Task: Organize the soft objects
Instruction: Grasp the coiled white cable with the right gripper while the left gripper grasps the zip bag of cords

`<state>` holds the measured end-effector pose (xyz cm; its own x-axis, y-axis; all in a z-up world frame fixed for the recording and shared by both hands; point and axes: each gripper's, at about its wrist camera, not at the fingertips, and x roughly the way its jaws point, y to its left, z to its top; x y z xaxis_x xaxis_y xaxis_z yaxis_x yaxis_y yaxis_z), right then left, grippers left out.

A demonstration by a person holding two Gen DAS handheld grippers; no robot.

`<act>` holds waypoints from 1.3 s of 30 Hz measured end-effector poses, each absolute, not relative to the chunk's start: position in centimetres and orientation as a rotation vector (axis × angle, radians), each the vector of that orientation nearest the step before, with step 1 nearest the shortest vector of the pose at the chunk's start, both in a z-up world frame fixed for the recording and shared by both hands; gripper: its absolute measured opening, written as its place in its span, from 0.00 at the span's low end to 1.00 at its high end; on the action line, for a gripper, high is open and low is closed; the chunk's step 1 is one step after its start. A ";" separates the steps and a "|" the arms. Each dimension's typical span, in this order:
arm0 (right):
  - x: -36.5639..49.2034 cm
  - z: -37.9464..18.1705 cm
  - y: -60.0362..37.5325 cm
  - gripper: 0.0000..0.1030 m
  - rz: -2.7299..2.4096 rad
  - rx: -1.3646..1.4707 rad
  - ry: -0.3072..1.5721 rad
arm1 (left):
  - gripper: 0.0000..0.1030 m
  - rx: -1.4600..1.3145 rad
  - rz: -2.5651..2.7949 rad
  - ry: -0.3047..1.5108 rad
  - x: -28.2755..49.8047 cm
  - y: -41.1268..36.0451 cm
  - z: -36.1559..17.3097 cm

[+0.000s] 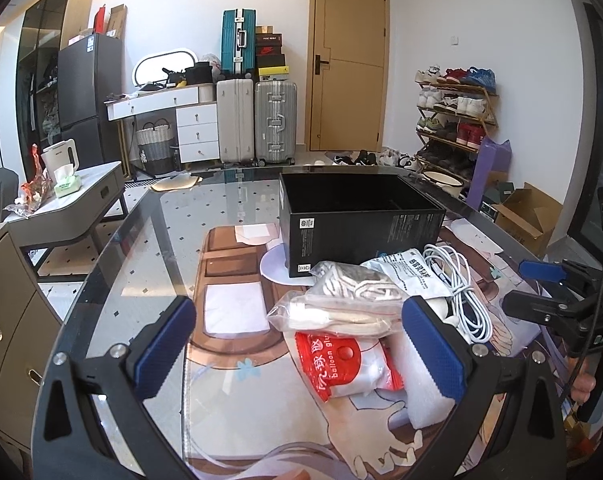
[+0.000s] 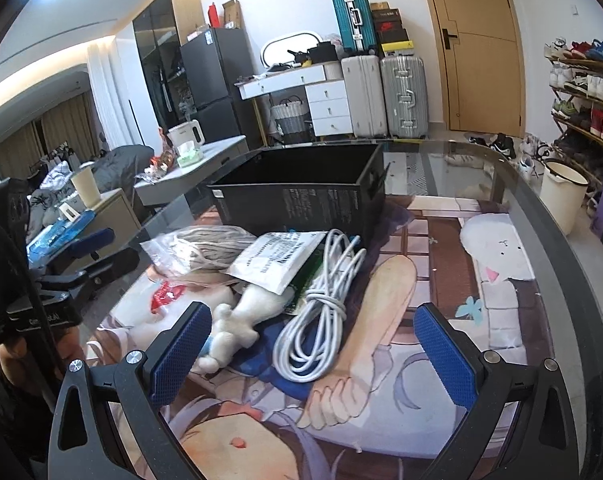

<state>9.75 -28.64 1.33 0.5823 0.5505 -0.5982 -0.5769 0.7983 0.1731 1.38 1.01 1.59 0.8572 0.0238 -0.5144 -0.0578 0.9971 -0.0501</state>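
Note:
A pile of soft things lies on the glass table before an open black box (image 1: 357,220), also in the right wrist view (image 2: 301,196). The pile holds a red and white balloon-glue bag (image 1: 349,364), a clear bag of cloth (image 1: 341,304), a white printed pouch (image 1: 413,272) (image 2: 281,260), a coiled white cable (image 1: 465,300) (image 2: 321,320), a white foam block (image 1: 425,392) and a white plush toy (image 2: 241,316). My left gripper (image 1: 301,352) is open around the glue bag and touches nothing. My right gripper (image 2: 313,352) (image 1: 541,288) is open over the cable's near end.
The glass table (image 1: 149,260) has a cartoon-print mat under it. A side table with a kettle (image 1: 61,156) stands at left. Suitcases (image 1: 257,120), a door, a shoe rack (image 1: 453,120) and a cardboard box (image 1: 525,216) line the back and right.

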 end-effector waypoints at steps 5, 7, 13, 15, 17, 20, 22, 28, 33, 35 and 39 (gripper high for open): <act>10.5 1.2 -28.4 1.00 0.587 -0.096 0.707 | 1.00 -0.067 0.039 0.548 1.9 1.1 2.0; 11.1 1.0 -28.3 1.00 0.568 -0.110 0.730 | 1.00 -0.066 0.031 0.557 2.2 1.1 2.1; 12.7 0.1 -27.7 1.00 0.547 -0.139 0.785 | 1.00 -0.023 0.012 0.560 2.5 0.7 2.2; 13.2 -0.2 -27.4 0.99 0.549 -0.142 0.804 | 1.00 -0.028 0.001 0.568 2.7 0.7 2.1; 13.7 -0.6 -27.1 0.97 0.545 -0.150 0.826 | 1.00 -0.042 -0.016 0.576 3.0 0.7 2.0; 14.3 -0.9 -26.7 0.93 0.544 -0.158 0.848 | 1.00 -0.057 -0.025 0.587 3.4 0.8 1.9; 14.7 -1.2 -26.5 0.90 0.537 -0.171 0.861 | 1.00 -0.054 -0.031 0.590 3.5 0.7 1.9; 15.5 -1.7 -25.8 0.85 0.536 -0.199 0.885 | 1.00 -0.036 -0.033 0.600 4.1 0.3 1.7; 16.0 -1.9 -25.0 0.79 0.550 -0.219 0.895 | 1.00 -0.038 -0.044 0.611 4.7 0.3 1.6; 16.2 -2.1 -24.6 0.74 0.559 -0.227 0.905 | 1.00 -0.036 -0.044 0.620 5.0 0.3 1.5; 16.2 -2.2 -24.2 0.65 0.575 -0.237 0.915 | 1.00 -0.029 -0.055 0.630 5.2 0.2 1.3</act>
